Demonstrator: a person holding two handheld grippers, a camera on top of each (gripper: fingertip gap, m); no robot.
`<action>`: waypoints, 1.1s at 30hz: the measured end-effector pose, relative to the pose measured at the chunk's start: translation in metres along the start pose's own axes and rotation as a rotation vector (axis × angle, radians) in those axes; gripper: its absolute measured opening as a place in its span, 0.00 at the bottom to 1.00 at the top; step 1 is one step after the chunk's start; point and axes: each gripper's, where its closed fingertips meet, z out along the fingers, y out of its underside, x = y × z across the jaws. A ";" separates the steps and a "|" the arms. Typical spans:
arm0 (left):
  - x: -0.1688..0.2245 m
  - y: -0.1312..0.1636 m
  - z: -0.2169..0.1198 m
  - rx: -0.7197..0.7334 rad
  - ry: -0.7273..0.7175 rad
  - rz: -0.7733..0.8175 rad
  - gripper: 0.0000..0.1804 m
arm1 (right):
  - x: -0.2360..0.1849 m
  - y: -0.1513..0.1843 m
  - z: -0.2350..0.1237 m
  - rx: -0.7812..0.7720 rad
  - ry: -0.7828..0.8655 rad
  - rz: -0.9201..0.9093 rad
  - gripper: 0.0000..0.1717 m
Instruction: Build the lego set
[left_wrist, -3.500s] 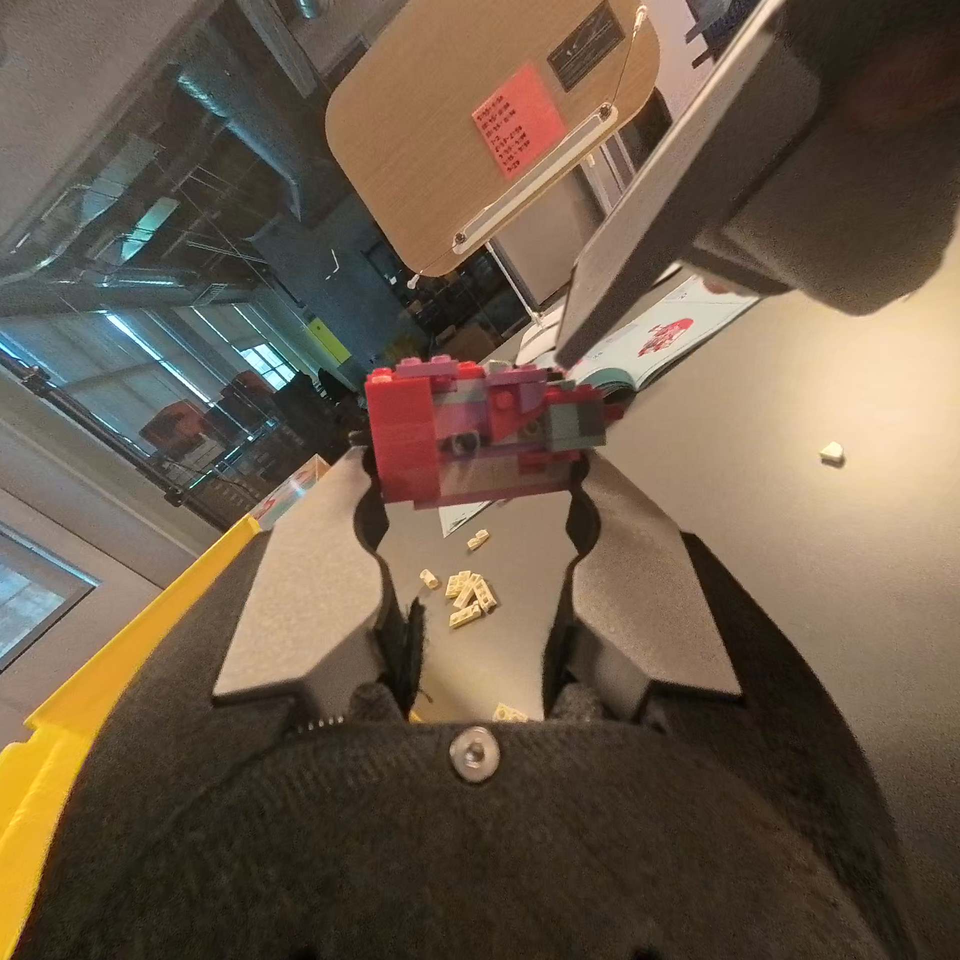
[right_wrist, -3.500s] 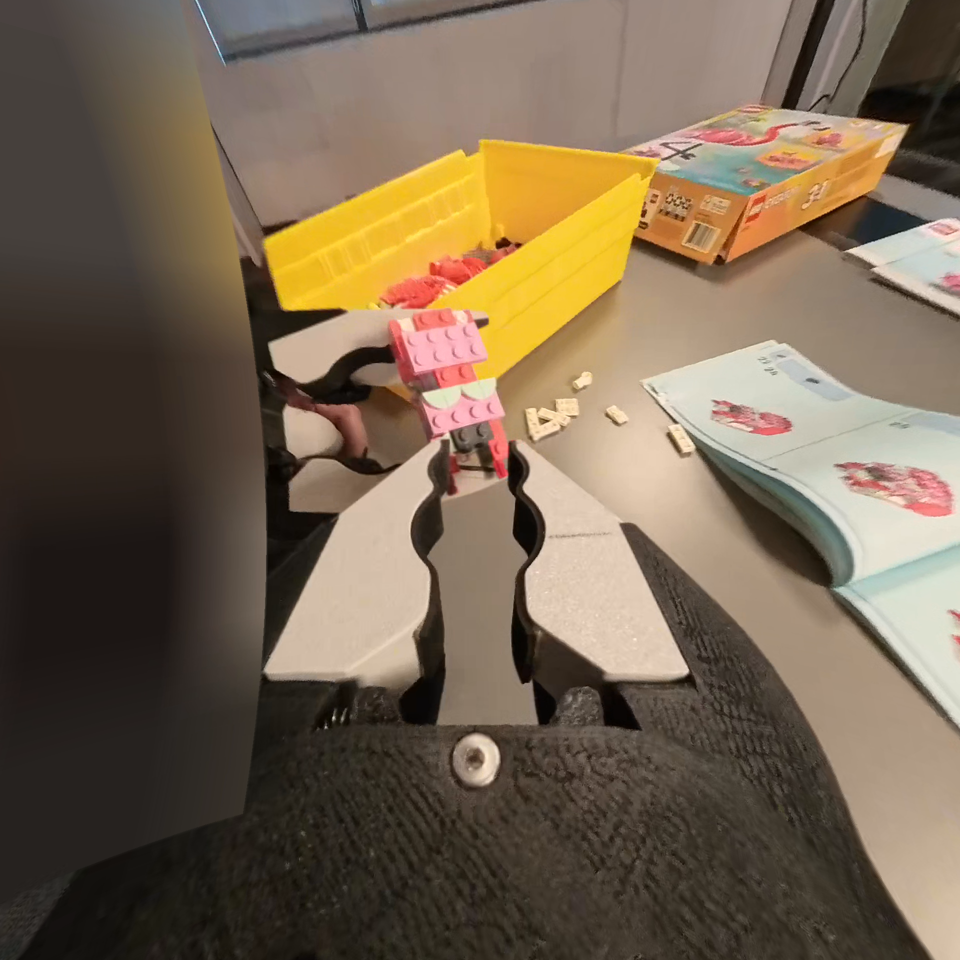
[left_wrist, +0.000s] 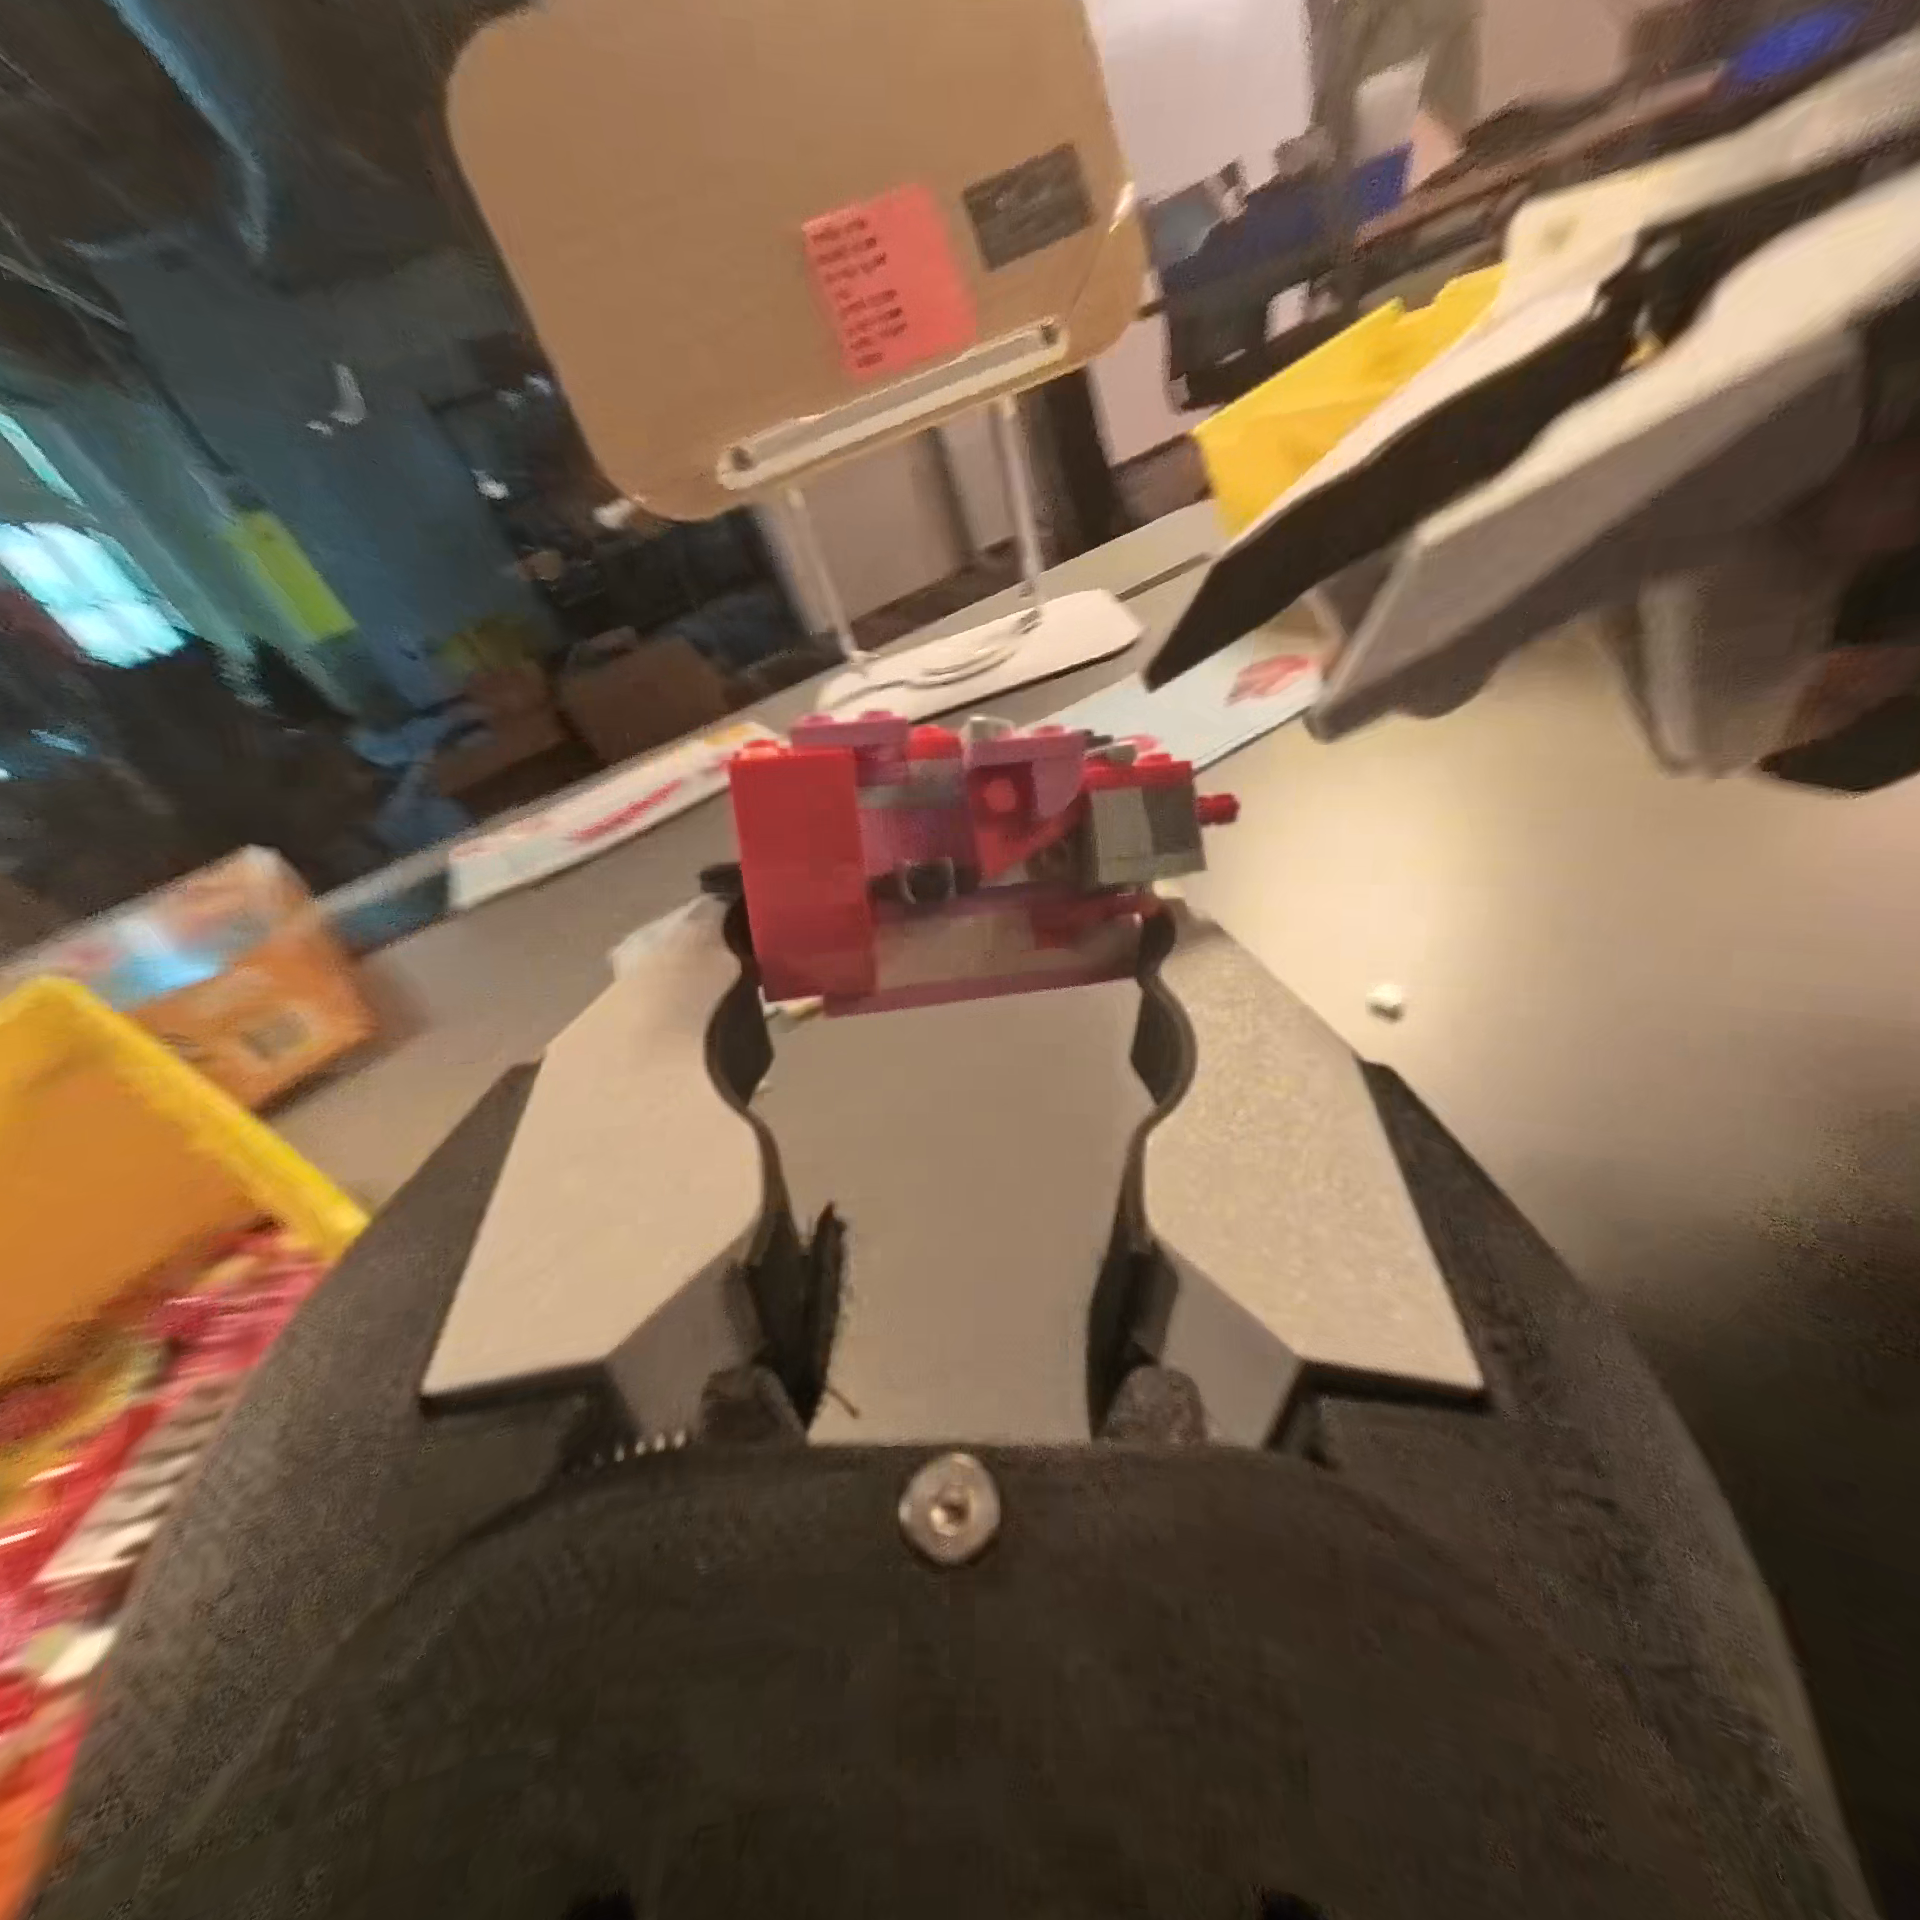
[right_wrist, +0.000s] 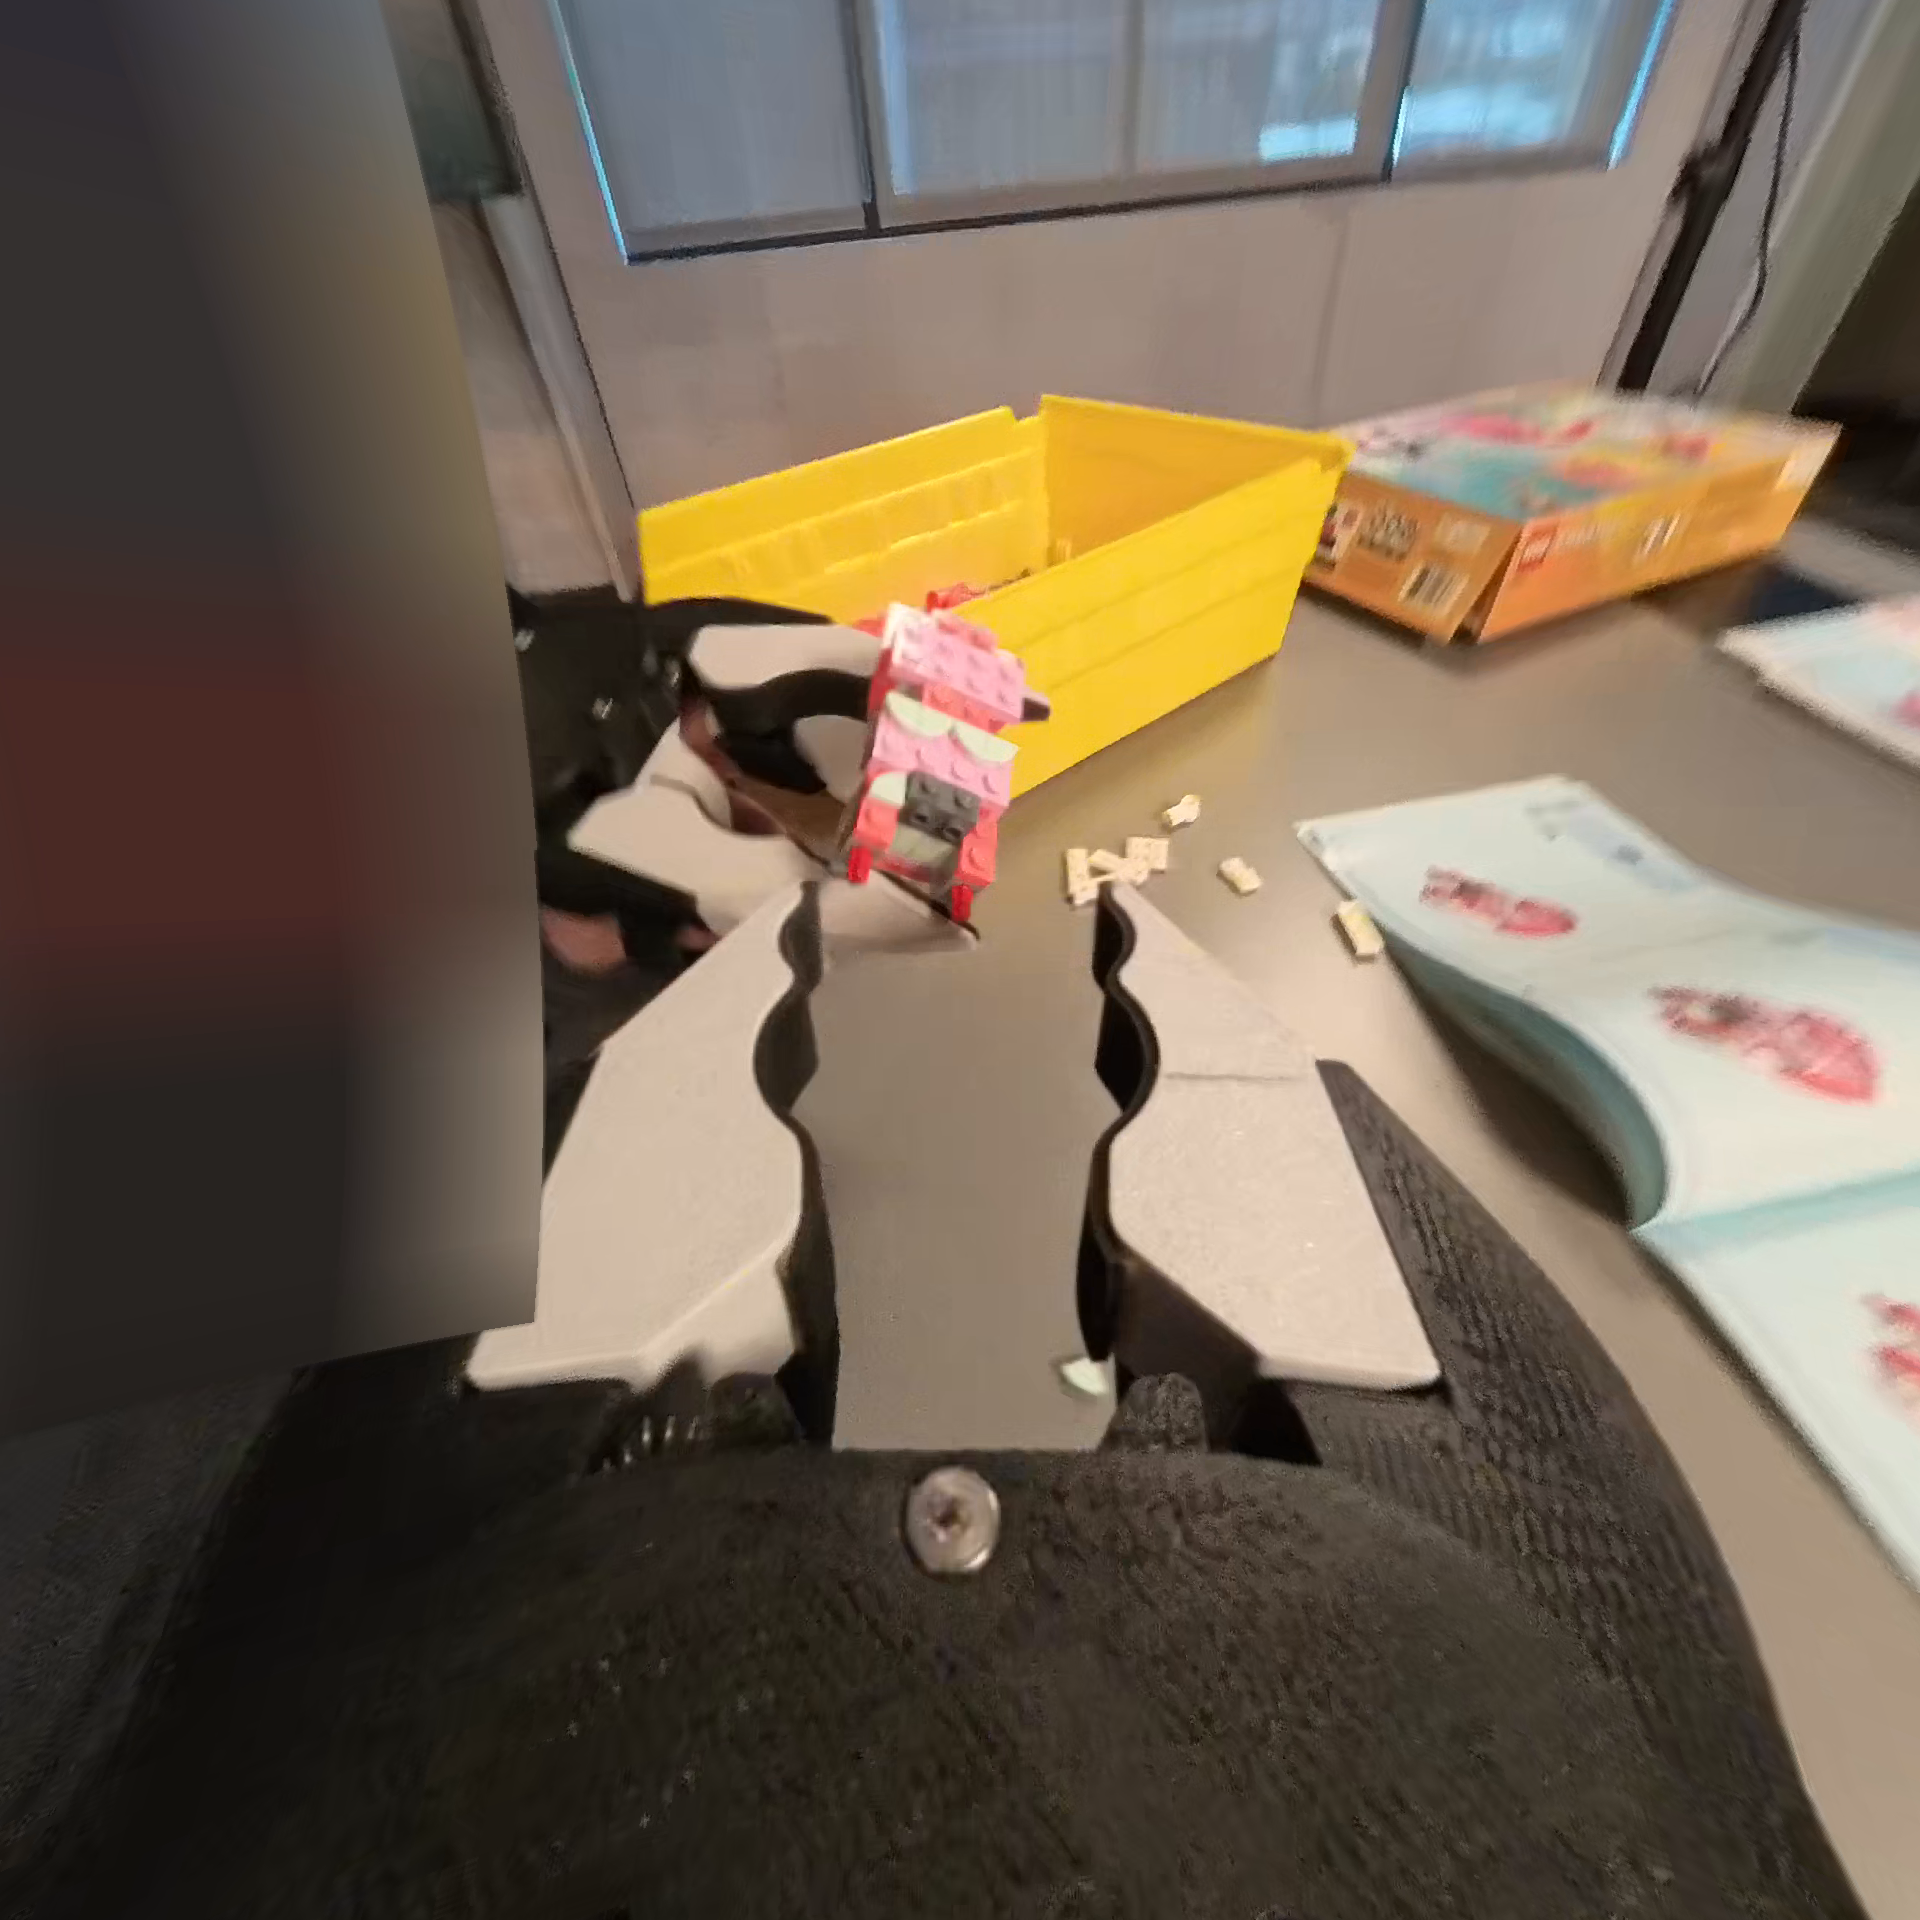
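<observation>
On your left stands the yellow bin (right_wrist: 1164, 582), with red pieces inside. In front of it your left gripper (left_wrist: 940, 935) clamps both fingertips on the red and pink brick model (left_wrist: 935, 852), held clear above the grey table (right_wrist: 1455, 748). Your right gripper (right_wrist: 951, 914) gapes wide, holding nothing, just beside the model. Further right lie loose cream bricks (right_wrist: 1117, 868), then the open instruction booklet (right_wrist: 1662, 1039).

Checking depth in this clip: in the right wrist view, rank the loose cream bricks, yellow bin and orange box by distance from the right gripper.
1. Loose cream bricks: just beyond the right gripper, slightly right.
2. Yellow bin: behind them, centre.
3. Orange box: farthest, back right.
</observation>
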 end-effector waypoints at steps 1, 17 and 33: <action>0.003 -0.002 0.001 0.003 0.057 -0.074 0.39 | -0.002 0.000 -0.002 -0.003 -0.004 -0.078 0.33; 0.033 -0.104 0.020 0.137 0.735 -0.482 0.39 | 0.029 -0.093 -0.019 0.141 0.556 -1.214 0.03; 0.019 -0.256 0.093 0.419 0.586 -0.067 0.54 | 0.086 -0.213 -0.132 0.427 1.098 -1.044 0.00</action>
